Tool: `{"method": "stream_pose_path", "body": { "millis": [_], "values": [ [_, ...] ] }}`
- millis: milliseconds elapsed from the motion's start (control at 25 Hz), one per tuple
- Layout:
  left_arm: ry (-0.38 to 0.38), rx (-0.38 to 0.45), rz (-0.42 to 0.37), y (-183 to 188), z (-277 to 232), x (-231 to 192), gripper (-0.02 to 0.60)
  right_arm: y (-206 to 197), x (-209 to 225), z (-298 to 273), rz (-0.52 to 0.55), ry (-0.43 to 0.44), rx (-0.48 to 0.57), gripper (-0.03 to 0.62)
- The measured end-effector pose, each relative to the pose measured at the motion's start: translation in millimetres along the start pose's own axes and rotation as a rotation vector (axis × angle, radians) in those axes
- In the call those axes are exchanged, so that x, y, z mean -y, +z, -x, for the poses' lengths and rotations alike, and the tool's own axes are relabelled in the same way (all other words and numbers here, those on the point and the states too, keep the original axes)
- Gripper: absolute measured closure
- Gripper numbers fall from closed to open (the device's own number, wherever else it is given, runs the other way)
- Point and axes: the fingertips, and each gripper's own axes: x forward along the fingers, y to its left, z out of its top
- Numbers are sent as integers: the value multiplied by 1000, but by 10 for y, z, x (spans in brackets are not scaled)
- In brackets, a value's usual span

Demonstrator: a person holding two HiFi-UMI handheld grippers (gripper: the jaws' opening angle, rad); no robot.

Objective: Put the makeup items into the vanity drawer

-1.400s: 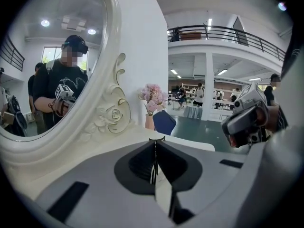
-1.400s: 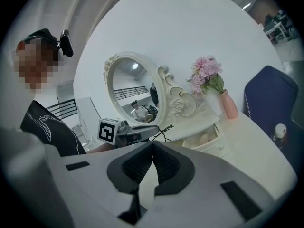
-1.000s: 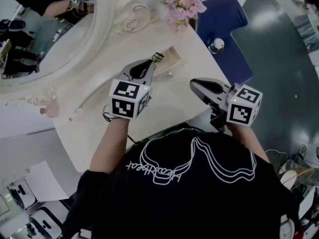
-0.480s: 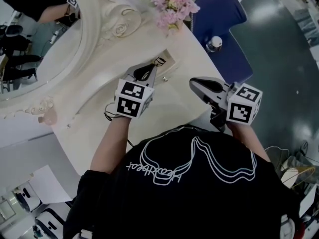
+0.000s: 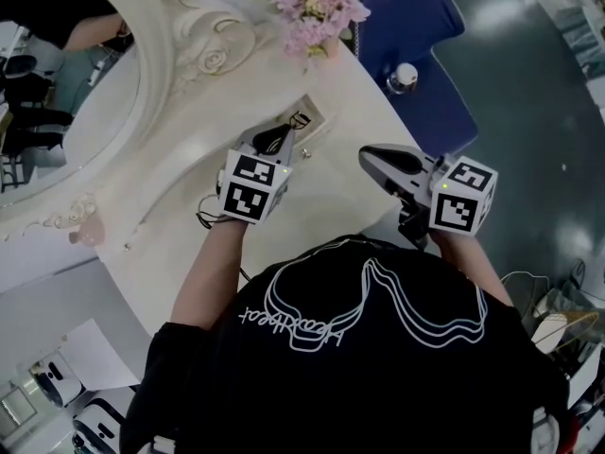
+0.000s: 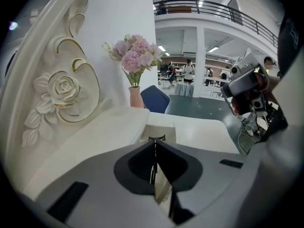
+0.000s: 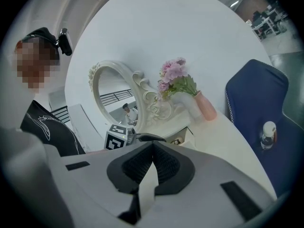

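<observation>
Makeup item (image 5: 300,118) sits pinched in left claw (image 6: 155,145); right claw (image 7: 152,144) closed, empty.

Cream bench (image 5: 165,253); gold-trimmed white rose carving (image 6: 61,87); pink flowers (image 5: 317,8) far, navy chair (image 5: 416,26) far right; thin black makeup tool (image 5: 301,118) (marker cubes (image 5: 250,187): black-and-white squares).

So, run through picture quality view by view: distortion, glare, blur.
Head view: sharp, evenly lit, pale glare on the dark floor. Left gripper view: fisheye, black corners, balcony railing bowed, the thin black makeup item at the jaw tips barely resolved. Right gripper view: same fisheye and dark corners, mosaic patch upper left.
</observation>
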Motion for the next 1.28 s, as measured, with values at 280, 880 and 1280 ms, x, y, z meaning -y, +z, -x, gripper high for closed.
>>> {"method": "stream_pose_path", "body": {
  "millis": [280,880,1280],
  "values": [
    [15,12,-4,9,-54,-14,566,11,49,-25,5,6,-6,591],
    [-7,123,46,160,220,44,485,-32,-50,-61,37,-6,-10,591],
    [-145,269,214,274,1074,313,503,-146,-564,-54,48,-14,48,591]
  ]
}}
